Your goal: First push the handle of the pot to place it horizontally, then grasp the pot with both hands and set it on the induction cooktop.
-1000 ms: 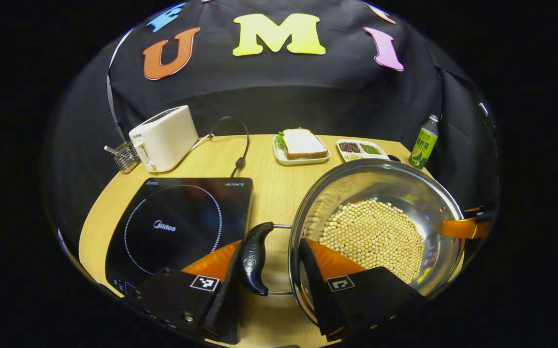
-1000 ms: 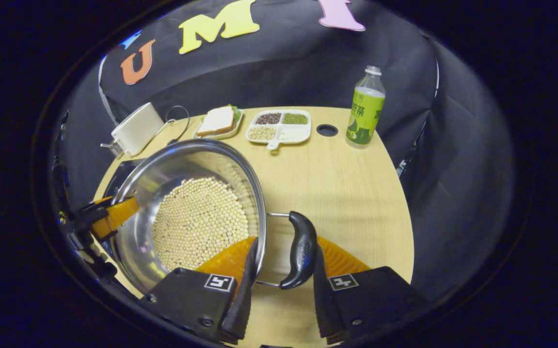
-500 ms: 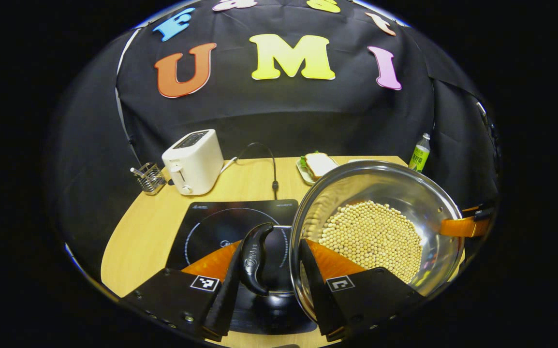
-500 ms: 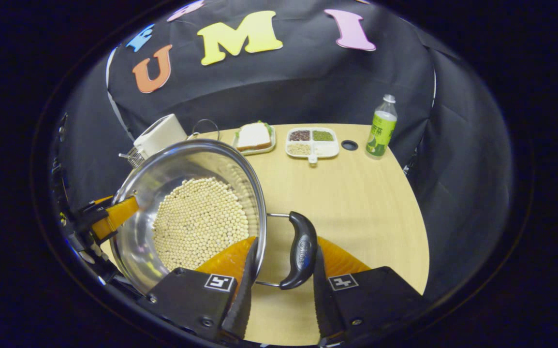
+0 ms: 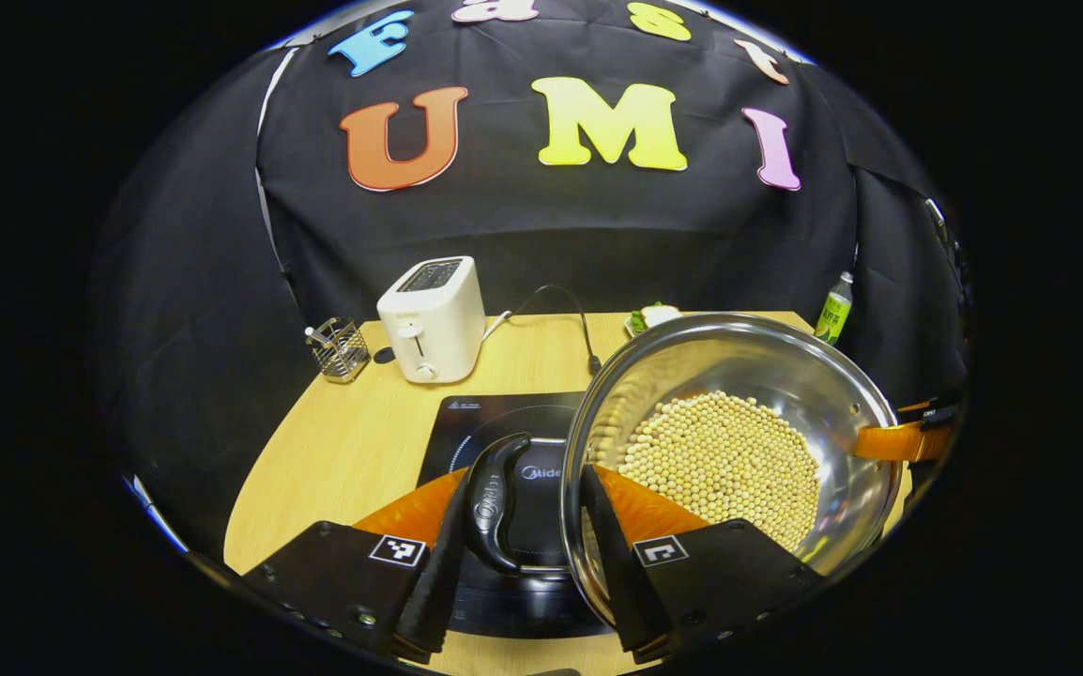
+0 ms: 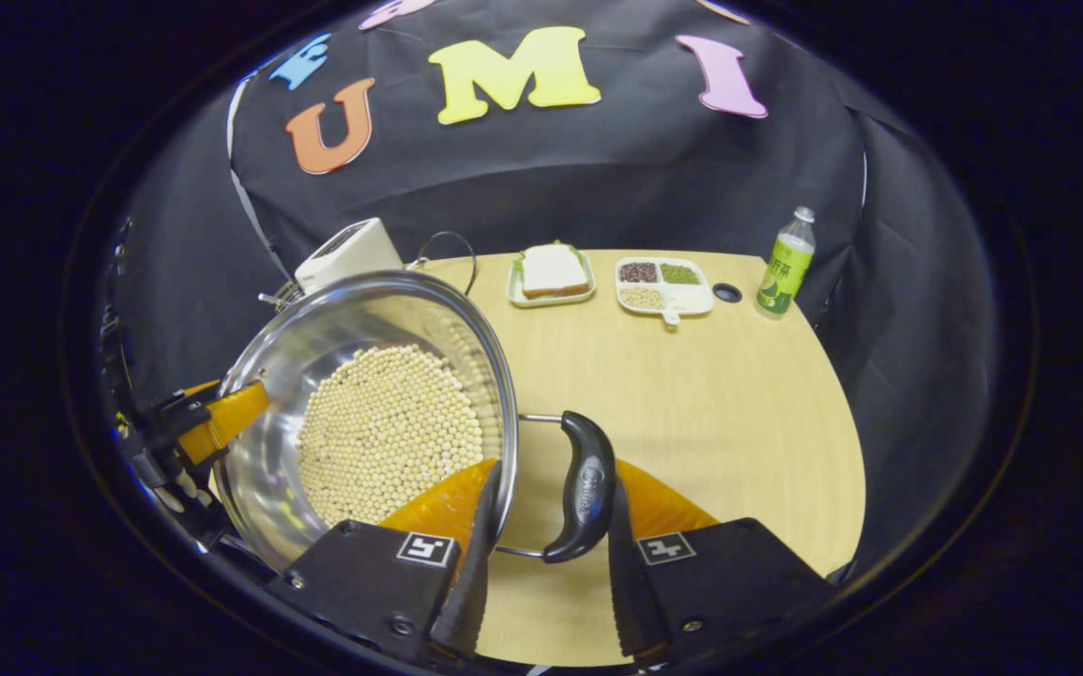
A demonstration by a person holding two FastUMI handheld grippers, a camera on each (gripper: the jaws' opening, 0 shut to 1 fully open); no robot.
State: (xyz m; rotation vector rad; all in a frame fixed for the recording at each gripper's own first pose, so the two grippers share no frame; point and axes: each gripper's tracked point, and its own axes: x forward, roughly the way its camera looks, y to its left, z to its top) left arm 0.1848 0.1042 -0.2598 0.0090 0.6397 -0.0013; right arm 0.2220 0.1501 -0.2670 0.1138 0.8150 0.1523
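Left gripper view, pot [image 5: 739,422] level, side handles [image 5: 496,502] horizontal, over cooktop [image 5: 495,422]

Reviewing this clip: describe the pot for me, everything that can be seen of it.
The pot is a round, shiny steel vessel with no lid, its bottom covered by pale soybeans. Two dark side handles on wire loops stick out: the left gripper straddles the left handle and the rim beside it, and the right gripper does the same at the right handle. In the left gripper view the pot overlaps the black induction cooktop; whether it touches it I cannot tell.
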